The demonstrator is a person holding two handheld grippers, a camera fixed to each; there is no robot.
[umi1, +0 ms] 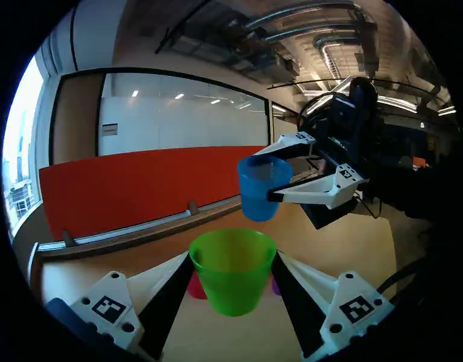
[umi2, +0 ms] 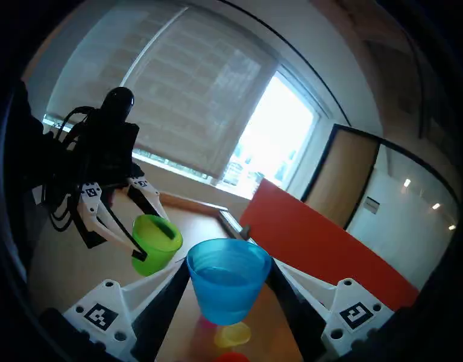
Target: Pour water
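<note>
The green cup [umi1: 233,283] is clamped between both fingers of the left gripper [umi1: 231,265], above the wooden table [umi1: 352,241]. The blue cup [umi2: 228,295], with water [umi2: 224,276] observed inside, is gripped by the right gripper [umi2: 228,269]. The cups are held near each other, not touching.

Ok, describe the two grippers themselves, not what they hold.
The left gripper and the right gripper look alike: two white wedge-shaped fingers with black inner faces, each carrying a square black-and-white marker and small screw holes. Farther back sits a black housing with a rounded top, with black cables looping from it.
</note>
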